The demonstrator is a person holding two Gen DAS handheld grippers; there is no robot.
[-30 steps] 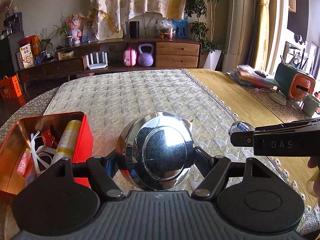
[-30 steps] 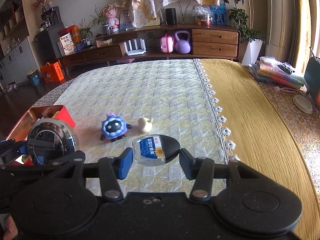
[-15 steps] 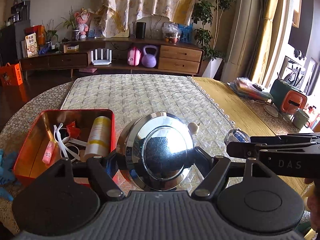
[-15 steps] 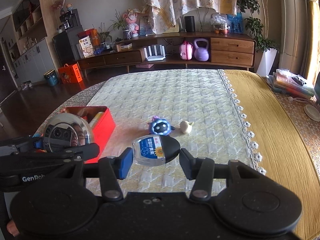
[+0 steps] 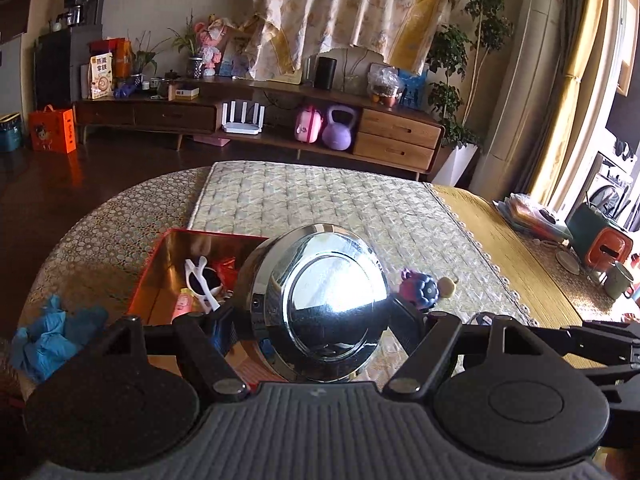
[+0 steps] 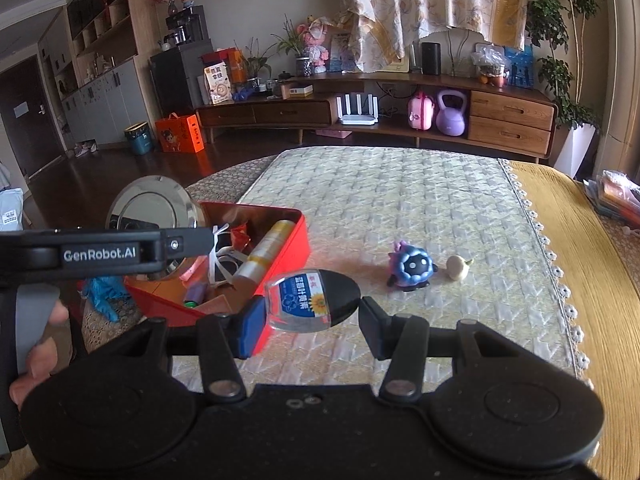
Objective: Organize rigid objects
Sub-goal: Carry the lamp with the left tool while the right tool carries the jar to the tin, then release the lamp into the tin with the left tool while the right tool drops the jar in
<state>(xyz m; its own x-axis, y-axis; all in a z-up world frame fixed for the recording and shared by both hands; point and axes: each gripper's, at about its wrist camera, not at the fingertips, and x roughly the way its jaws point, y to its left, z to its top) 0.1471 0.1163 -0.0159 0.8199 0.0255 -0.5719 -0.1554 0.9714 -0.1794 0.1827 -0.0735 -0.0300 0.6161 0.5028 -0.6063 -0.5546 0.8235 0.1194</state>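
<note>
My left gripper (image 5: 312, 320) is shut on a round chrome metal case (image 5: 320, 304) and holds it above the near end of the red tin box (image 5: 168, 264); the case also shows in the right wrist view (image 6: 152, 208). My right gripper (image 6: 312, 312) is shut on a small clear bottle with a blue label and black cap (image 6: 308, 300), held in the air just right of the red tin box (image 6: 288, 248). A blue round toy (image 6: 410, 268) and a small cream figure (image 6: 458, 267) lie on the quilted mat.
The box holds white sunglasses (image 5: 200, 280), a yellow tube (image 6: 266, 252) and small items. Blue gloves (image 5: 48, 332) lie left of the box. A green-orange case (image 5: 600, 236) and a mug (image 5: 618, 280) stand at the far right. The yellow cloth (image 6: 580, 260) covers the table's right side.
Both grippers have risen and swung left toward the red box with their loads. The chrome case now hangs over the box. The blue toy has come into the left view.
</note>
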